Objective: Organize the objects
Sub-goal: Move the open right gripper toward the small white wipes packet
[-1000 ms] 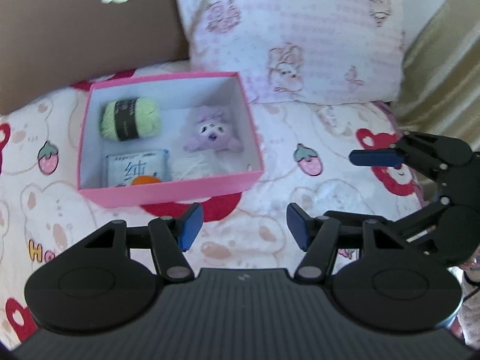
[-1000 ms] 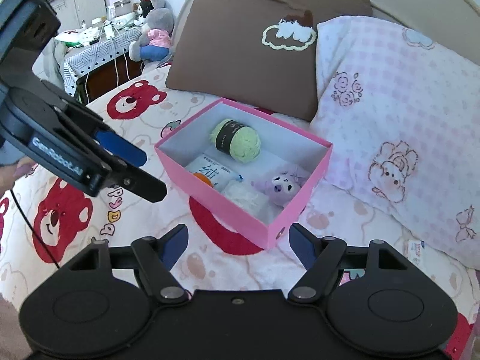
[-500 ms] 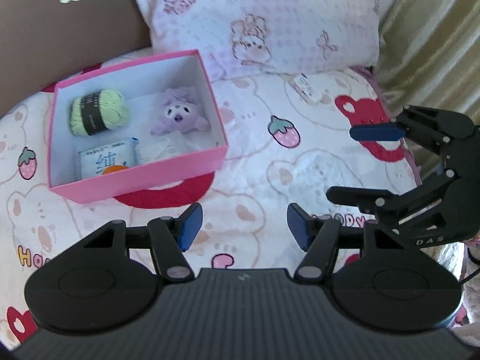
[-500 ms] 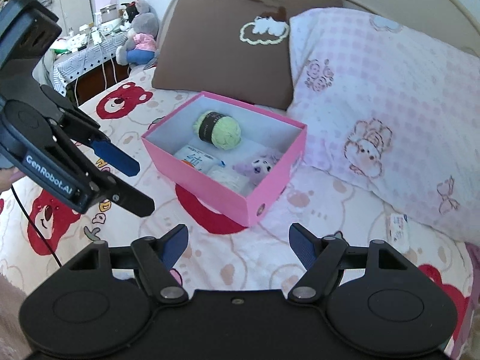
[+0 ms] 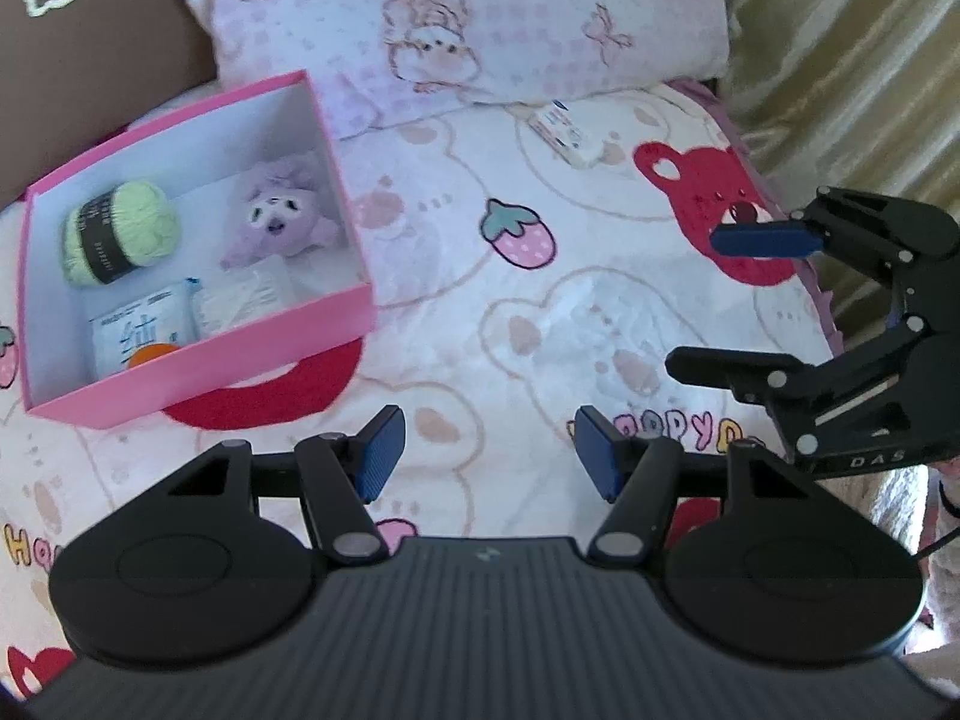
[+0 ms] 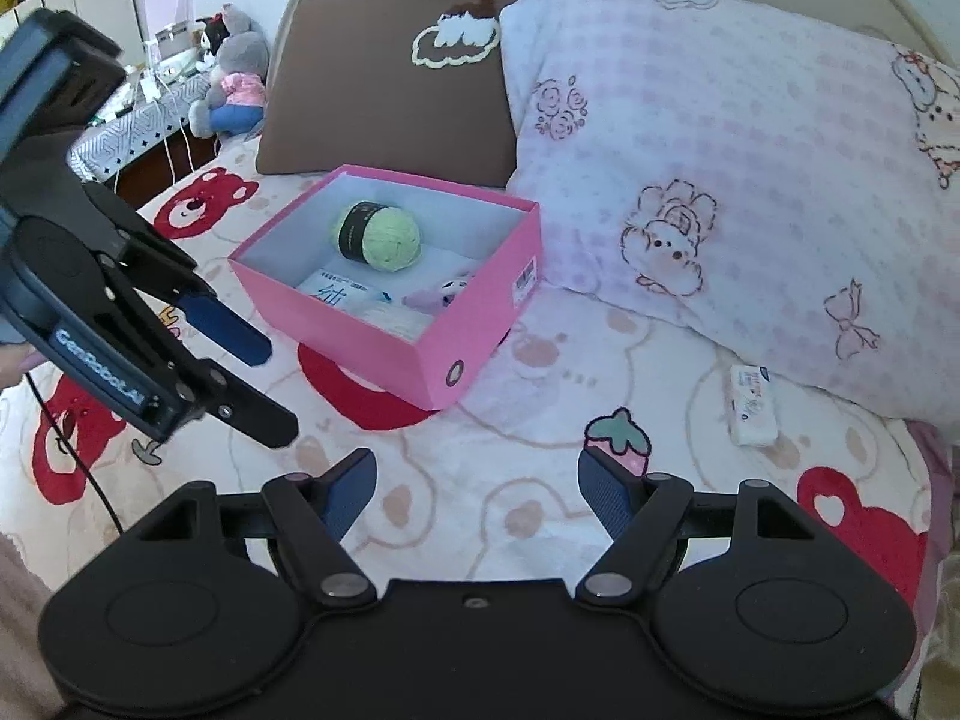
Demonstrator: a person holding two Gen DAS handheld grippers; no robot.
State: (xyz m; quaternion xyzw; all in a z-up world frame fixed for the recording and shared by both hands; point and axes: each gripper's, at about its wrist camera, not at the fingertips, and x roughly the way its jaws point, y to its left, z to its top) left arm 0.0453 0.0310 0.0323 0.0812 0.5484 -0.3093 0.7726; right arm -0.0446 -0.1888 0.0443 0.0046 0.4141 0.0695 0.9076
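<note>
A pink box [image 5: 198, 366] [image 6: 384, 354] sits on the bed sheet. It holds a green yarn ball [image 5: 120, 231] [image 6: 378, 237], a purple plush [image 5: 276, 219] [image 6: 441, 294], a white tissue pack with blue print [image 5: 141, 336] [image 6: 333, 294], a white bundle [image 5: 246, 300] and something orange [image 5: 153, 354]. A small white packet [image 5: 564, 132] [image 6: 750, 405] lies on the sheet below the pink pillow, right of the box. My left gripper [image 5: 486, 456] [image 6: 252, 384] is open and empty. My right gripper [image 6: 477, 492] [image 5: 714, 300] is open and empty.
A pink patterned pillow [image 6: 720, 168] and a brown pillow [image 6: 390, 84] lie behind the box. A side table with plush toys [image 6: 231, 78] stands far left. A curtain [image 5: 852, 60] hangs beyond the bed's right edge.
Both wrist views have swung to the right, so the box now sits further left and the small white packet has come into view. Both grippers stay open.
</note>
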